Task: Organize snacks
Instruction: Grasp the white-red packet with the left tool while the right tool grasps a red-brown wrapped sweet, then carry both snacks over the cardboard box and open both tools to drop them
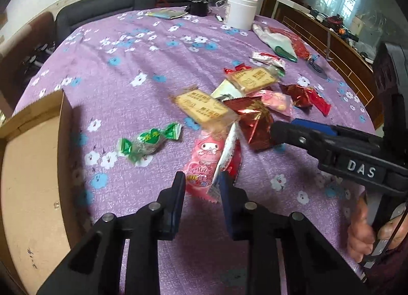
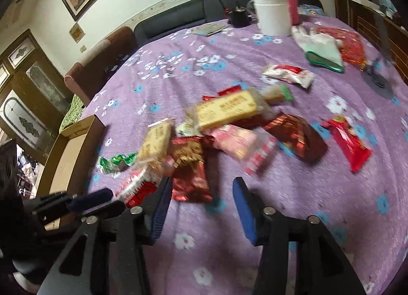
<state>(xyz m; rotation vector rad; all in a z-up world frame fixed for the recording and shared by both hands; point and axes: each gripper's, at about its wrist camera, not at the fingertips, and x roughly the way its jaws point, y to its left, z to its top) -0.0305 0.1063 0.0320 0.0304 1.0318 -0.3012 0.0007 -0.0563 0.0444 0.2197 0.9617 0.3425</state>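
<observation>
Blue-padded fingers of the left claw (image 1: 202, 187) sit closest, drawn in around the near end of a pink snack packet (image 1: 204, 159); whether the pads actually press it, I cannot tell. That packet runs lengthwise from 6 o'clock toward 12, its far end tucked under a white wrapper edge. At 10 o'clock lies a green candy (image 1: 148, 145), long axis 8 to 2. Off at 9 o'clock stands a cardboard box (image 1: 33, 175). Over on the right wrist view, the right claw (image 2: 201, 193) hangs released above the purple flowered desk (image 2: 280, 218), nothing between its jaws. A red foil packet (image 2: 191, 177) lies at its 11 o'clock, pointing 12 to 6, with biscuit packs (image 2: 227, 111) heaped beyond.
</observation>
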